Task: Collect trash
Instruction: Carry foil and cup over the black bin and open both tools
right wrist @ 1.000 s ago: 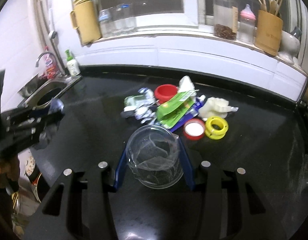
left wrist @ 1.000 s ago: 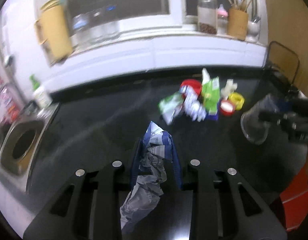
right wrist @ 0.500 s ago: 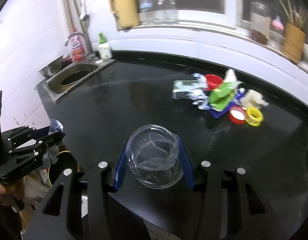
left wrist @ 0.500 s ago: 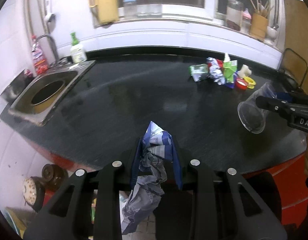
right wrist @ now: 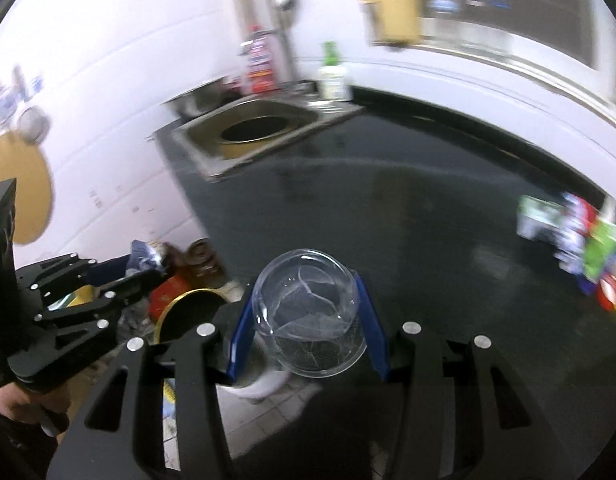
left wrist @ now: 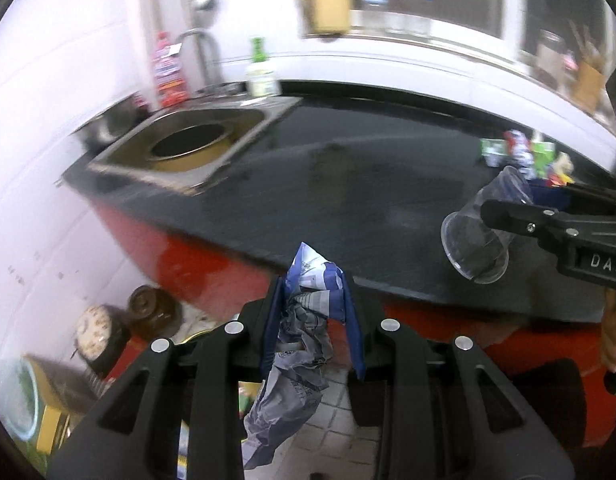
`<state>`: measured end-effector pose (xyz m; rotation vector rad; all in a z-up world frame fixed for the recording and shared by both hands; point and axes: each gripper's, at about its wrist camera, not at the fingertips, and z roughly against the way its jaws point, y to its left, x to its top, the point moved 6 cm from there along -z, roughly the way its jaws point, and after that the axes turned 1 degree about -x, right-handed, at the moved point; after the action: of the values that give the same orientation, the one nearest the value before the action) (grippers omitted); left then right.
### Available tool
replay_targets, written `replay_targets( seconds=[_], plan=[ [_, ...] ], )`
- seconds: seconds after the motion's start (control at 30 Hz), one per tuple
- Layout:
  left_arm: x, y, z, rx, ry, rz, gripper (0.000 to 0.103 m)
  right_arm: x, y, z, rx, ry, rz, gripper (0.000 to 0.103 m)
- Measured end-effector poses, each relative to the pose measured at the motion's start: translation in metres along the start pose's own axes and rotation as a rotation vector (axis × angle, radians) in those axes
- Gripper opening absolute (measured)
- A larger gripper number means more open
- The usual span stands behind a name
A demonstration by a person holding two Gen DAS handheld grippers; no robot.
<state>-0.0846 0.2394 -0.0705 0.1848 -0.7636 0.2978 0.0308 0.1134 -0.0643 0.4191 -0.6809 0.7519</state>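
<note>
I am carrying two pieces off the counter (left wrist: 347,184) edge: my left claw (left wrist: 312,312) is clamping a crumpled wrapper (left wrist: 304,344), my right claw (right wrist: 306,312) a clear plastic cup (right wrist: 308,312), while a trash pile (right wrist: 579,244) is waiting near the counter's far right edge.

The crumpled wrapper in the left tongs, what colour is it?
Blue and white with small print; the wrapper shows best in the left wrist view.
</note>
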Motion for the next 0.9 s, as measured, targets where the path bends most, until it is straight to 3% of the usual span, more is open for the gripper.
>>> replay_targets(
  seconds=[0.2, 0.4, 0.63, 0.73, 0.8, 0.9],
  plan=[
    [-0.047, 0.084, -0.003, 0.114, 0.052, 0.134, 0.029, 0.007, 0.088, -0.05, 0.18, 0.045, 0.096, 0.047],
    [-0.102, 0.143, -0.02, 0.177, 0.125, 0.232, 0.029, -0.008, 0.162, -0.102, 0.3, 0.124, 0.183, 0.047],
    [-0.155, 0.178, -0.062, 0.123, 0.182, 0.332, 0.029, -0.037, 0.204, -0.17, 0.325, 0.241, 0.232, 0.047],
    [-0.166, 0.186, -0.077, 0.093, 0.178, 0.355, 0.029, -0.047, 0.213, -0.194, 0.307, 0.278, 0.239, 0.048],
    [-0.17, 0.185, -0.085, 0.116, 0.189, 0.344, 0.029, -0.051, 0.216, -0.209, 0.297, 0.302, 0.237, 0.048],
    [-0.173, 0.187, -0.095, 0.061, 0.182, 0.385, 0.029, -0.055, 0.217, -0.222, 0.286, 0.32, 0.233, 0.048]
  ],
)
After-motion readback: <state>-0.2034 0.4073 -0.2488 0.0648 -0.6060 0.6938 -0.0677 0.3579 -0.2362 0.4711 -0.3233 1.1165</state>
